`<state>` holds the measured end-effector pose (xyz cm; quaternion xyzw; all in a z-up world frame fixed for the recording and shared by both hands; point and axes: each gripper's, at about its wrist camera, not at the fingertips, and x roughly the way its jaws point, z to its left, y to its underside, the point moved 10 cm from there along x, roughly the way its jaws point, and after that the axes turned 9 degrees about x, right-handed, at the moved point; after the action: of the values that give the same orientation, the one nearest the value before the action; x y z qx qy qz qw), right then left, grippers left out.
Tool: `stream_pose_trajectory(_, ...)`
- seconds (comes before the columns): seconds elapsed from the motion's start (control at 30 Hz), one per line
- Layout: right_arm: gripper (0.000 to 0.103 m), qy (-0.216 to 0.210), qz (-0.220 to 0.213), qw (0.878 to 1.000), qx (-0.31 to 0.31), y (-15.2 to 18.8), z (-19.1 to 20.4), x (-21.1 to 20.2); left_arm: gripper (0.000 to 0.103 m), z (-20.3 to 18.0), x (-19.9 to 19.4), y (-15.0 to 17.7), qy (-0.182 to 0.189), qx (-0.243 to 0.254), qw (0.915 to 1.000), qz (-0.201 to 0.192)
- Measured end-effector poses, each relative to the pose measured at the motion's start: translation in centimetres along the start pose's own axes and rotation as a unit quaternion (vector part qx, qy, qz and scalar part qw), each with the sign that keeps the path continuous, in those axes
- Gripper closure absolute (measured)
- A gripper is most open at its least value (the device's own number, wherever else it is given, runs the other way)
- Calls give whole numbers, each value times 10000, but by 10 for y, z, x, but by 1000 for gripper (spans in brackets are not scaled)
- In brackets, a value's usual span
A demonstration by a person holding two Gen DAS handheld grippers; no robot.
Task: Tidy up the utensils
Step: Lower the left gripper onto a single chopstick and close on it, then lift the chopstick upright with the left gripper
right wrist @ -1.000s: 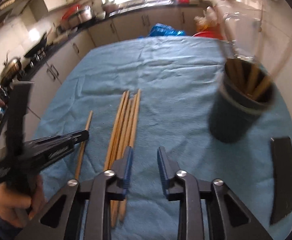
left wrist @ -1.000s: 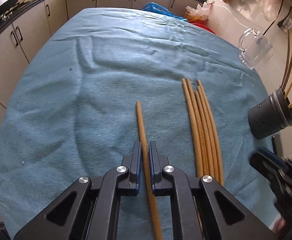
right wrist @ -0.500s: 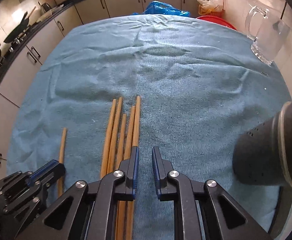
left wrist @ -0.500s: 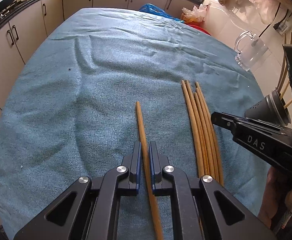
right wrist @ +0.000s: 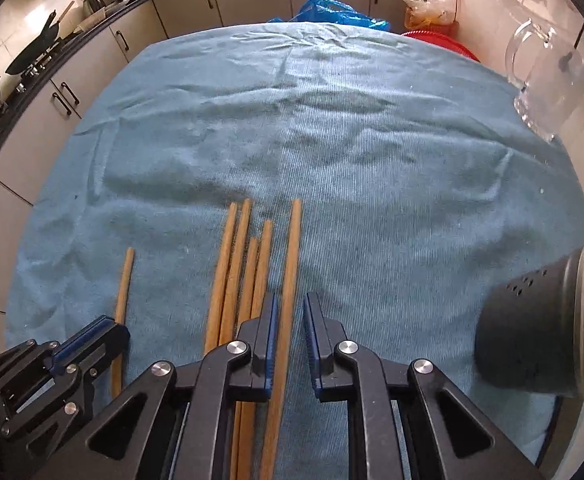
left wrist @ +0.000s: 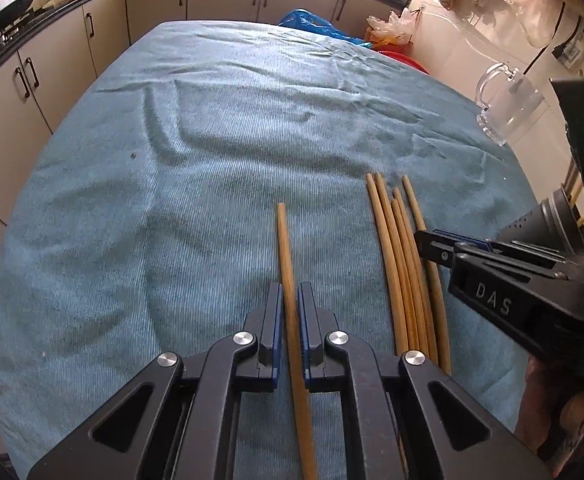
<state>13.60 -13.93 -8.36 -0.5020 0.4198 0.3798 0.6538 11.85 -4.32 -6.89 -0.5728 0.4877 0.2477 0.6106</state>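
Observation:
Several wooden chopsticks lie on a blue towel (left wrist: 211, 160). My left gripper (left wrist: 289, 300) is shut on a single chopstick (left wrist: 283, 248) lying apart to the left of the bundle (left wrist: 396, 248). My right gripper (right wrist: 289, 312) is open, its jaws straddling the rightmost chopstick (right wrist: 292, 256) of the bundle (right wrist: 239, 264), low over the towel. It also shows in the left wrist view (left wrist: 432, 240). A dark perforated utensil holder (right wrist: 540, 328) stands at the right with chopsticks in it.
A clear glass mug (right wrist: 552, 76) stands at the back right of the towel (right wrist: 332, 140). Kitchen cabinets (left wrist: 71, 40) and a counter with pans run behind and to the left. A blue bag (right wrist: 332, 12) and a red bowl (right wrist: 444, 40) sit beyond the table's far edge.
My right gripper swung from near the holder to the chopstick bundle and came down around its rightmost stick, which shifted a little away from the others. My left gripper stayed shut on the single chopstick.

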Motion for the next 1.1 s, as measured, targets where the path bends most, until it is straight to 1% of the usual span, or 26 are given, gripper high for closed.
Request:
stream_pose_trajectory(0.07,95,0,-32,10000,-23,-3,1,1,96,1,1,-3,128,-95,9999,-41)
stream_pose_trajectory(0.1,96,-43,-38,10000,-3,-3,0,1,97,0,0,-3,276,-164,9995,-65)
stream_pose_trajectory(0.13,96,-141,-43,9999,25,-2,0,-2,97,1,-1,-4,342,-189,9992,-102)
stream_pose_trajectory(0.2,96,-390,-171,9991,79,-1,2,-12,97,0,-12,-6,410,-183,9985,-317)
stream_pose_trajectory(0.3,96,-678,-637,9956,130,-1,2,-48,97,-3,-34,-12,531,-194,9965,-620)
stream_pose_trajectory(0.4,96,-889,-1065,9902,154,3,1,-85,97,-10,-68,-18,510,-95,9932,-1040)
stream_pose_trajectory(0.47,96,-1069,-1504,9828,119,9,0,-118,97,-15,-92,-20,531,-56,9898,-1320)
stream_pose_trajectory(0.53,96,-1188,-1864,9751,150,16,-2,-144,97,-20,-108,-21,527,-34,9872,-1508)
stream_pose_trajectory(0.6,96,-1298,-2129,9683,152,24,-2,-161,97,-24,-124,-21,512,-13,9845,-1680)
stream_pose_trajectory(0.67,96,-1269,-2384,9627,184,35,-6,-175,97,-28,-136,-21,506,17,9825,-1795)
stream_pose_trajectory(0.87,96,-1365,-2661,9538,281,52,-13,-196,97,-33,-160,-21,599,18,9785,-1973)
stream_pose_trajectory(1.0,96,-1431,-2772,9494,368,54,-19,-204,97,-38,-164,-19,539,79,9779,-2019)
stream_pose_trajectory(1.1,96,-1454,-2751,9496,389,58,-22,-206,97,-42,-165,-18,451,125,9778,-2044)
